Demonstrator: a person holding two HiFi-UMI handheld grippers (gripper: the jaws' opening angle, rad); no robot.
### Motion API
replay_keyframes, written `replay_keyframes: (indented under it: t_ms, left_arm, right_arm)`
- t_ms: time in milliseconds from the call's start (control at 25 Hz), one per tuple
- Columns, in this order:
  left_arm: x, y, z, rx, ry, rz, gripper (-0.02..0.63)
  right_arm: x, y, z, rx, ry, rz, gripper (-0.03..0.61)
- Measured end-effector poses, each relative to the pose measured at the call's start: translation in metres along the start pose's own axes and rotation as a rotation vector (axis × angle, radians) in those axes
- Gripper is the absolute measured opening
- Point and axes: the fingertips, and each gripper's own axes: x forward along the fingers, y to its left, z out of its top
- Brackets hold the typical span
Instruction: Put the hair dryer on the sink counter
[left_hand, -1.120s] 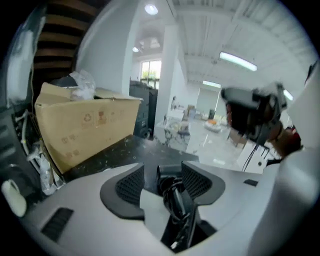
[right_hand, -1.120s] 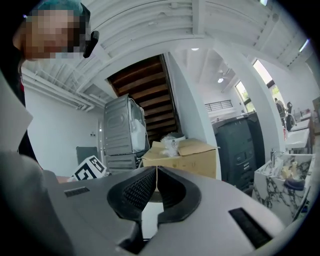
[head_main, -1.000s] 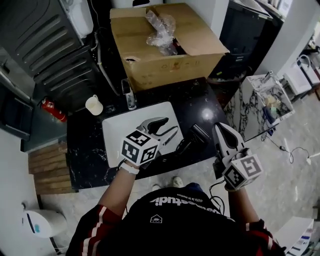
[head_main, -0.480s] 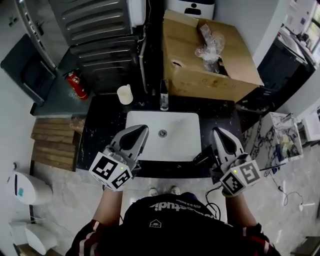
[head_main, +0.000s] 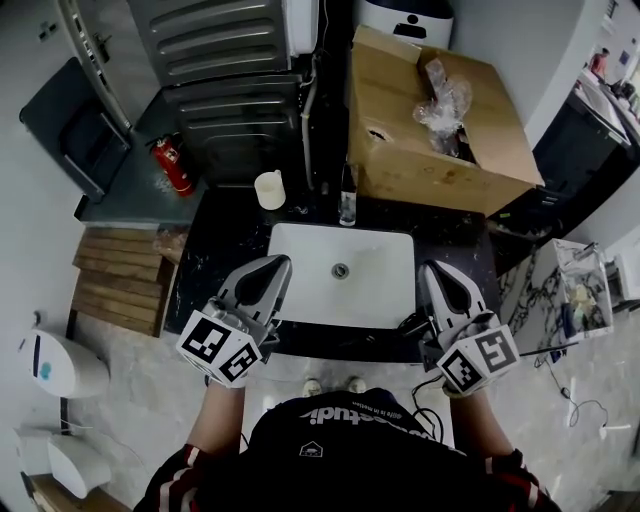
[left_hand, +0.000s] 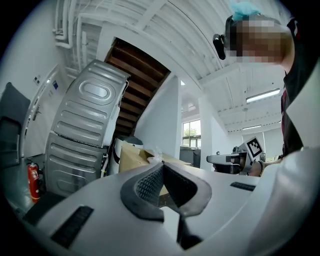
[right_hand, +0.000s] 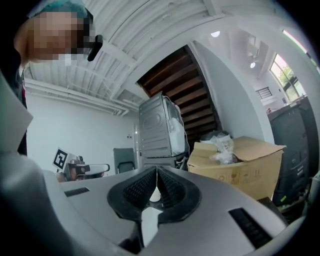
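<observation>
- Head view: the left tool (head_main: 278, 264) and right tool (head_main: 432, 268) hover over the black stone surface (head_main: 215, 250), on either side of a white rectangular sink (head_main: 375, 285).
- Both tools are clenched on nothing.
- A black hair dryer (head_main: 408, 325), dimly seen, lies on the surface just left of the right tool.

The scene is evenly, brightly lit, a ceiling strip lamp (left_hand: 262, 95) and a window (left_hand: 191, 135) beyond the left gripper (left_hand: 161, 167) are blown out, its near body is blurred, and edges are bent and darkened in both gripper views.
</observation>
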Motion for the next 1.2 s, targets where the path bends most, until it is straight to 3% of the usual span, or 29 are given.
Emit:
replay_keyframes:
  t_ms: [960, 1200]
  left_arm:
    - [0.015, -0.012, -0.011, 0.013, 0.022, -0.051, 0.014]
    - [0.016, -0.011, -0.011, -0.017, 0.021, -0.046, 0.014]
  right_arm:
    - [-0.017, -0.007, 0.0, -0.032, 0.016, -0.046, 0.04]
    - [-0.018, -0.006, 0.001, -0.033, 0.014, -0.047, 0.038]
